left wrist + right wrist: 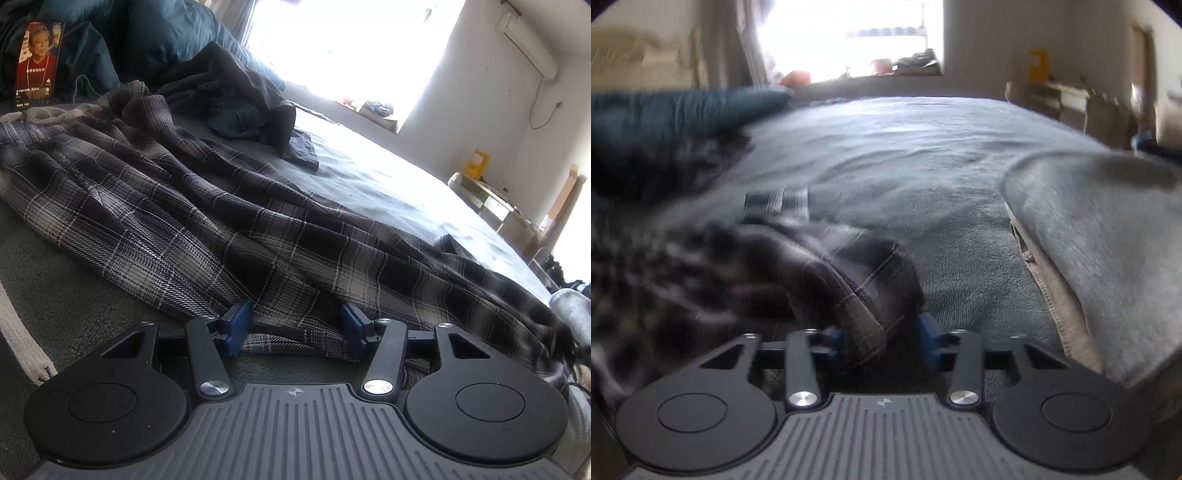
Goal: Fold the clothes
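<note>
A black-and-white plaid garment (184, 206) lies rumpled across the grey bed cover (369, 173). My left gripper (297, 325) rests low at the garment's near edge. Its blue pads (240, 321) stand well apart, with a flat strip of plaid lying loosely between them. In the right wrist view the plaid garment (701, 266) is blurred at left. A folded hem of it bulges up between the jaws of my right gripper (882, 339). The blue pads (927, 332) stand a little apart beside the hem and do not squeeze it.
A pile of dark clothes (240, 96) and a teal duvet (155, 33) lie at the far left of the bed, with a lit phone (37, 62) propped there. A grey fleece garment (1108, 240) covers the right side. A window and furniture are beyond.
</note>
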`<act>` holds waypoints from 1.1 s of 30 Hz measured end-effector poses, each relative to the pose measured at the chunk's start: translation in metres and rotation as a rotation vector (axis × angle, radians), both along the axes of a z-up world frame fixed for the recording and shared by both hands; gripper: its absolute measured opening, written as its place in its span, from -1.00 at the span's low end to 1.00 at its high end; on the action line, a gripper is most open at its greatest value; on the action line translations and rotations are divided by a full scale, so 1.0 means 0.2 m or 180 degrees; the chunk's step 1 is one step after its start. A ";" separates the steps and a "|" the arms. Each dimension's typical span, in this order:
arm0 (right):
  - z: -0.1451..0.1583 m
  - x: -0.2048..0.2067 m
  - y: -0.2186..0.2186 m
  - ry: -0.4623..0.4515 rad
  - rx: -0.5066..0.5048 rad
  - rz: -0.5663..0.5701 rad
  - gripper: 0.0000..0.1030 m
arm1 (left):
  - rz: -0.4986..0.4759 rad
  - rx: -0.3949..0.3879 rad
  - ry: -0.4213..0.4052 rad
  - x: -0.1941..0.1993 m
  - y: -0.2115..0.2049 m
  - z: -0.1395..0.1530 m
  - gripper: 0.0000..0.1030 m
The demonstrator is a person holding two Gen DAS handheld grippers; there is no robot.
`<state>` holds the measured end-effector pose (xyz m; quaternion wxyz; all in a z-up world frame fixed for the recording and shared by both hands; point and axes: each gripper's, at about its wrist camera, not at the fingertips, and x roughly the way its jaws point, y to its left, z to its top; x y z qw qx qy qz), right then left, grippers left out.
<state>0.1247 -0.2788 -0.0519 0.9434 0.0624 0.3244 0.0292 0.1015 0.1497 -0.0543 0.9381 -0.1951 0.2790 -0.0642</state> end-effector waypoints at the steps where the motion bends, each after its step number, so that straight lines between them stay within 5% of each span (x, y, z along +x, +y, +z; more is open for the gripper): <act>1: 0.01 0.02 0.00 -0.0037 0.0008 -0.0010 -0.69 | -0.0008 -0.0014 -0.0001 0.00 0.01 0.00 0.04; 2: 0.04 0.04 0.02 -0.0093 -0.0068 -0.0004 -0.81 | -0.0016 -0.0029 -0.0002 0.00 0.01 -0.01 0.04; 9: 0.44 0.05 0.26 -0.1042 -0.1055 0.0085 -0.87 | -0.0068 -0.0001 -0.0006 0.01 0.03 -0.01 0.04; 14: 0.61 0.15 0.47 -0.1675 -0.2050 0.0253 -0.87 | -0.0112 0.0044 -0.0015 0.01 0.04 -0.02 0.04; 19: 0.74 0.41 0.63 -0.1968 -0.2522 0.0412 -0.87 | -0.0150 0.0042 -0.0030 0.01 0.06 -0.02 0.03; 26: 0.85 1.01 0.78 -0.1965 -0.2506 0.0467 -0.87 | -0.0179 0.0025 -0.0055 -0.01 0.07 -0.03 0.03; 30: 0.75 1.43 0.82 -0.1656 -0.2227 0.0310 -0.84 | -0.0151 0.0042 -0.0055 -0.02 0.06 -0.02 0.04; 32: 0.63 1.60 0.79 -0.1149 -0.2009 0.0288 -0.49 | -0.0146 0.0063 -0.0053 -0.02 0.05 -0.02 0.04; 33: 0.55 1.66 0.76 -0.0827 -0.1891 0.0282 -0.09 | -0.0146 0.0070 -0.0053 -0.02 0.05 -0.02 0.04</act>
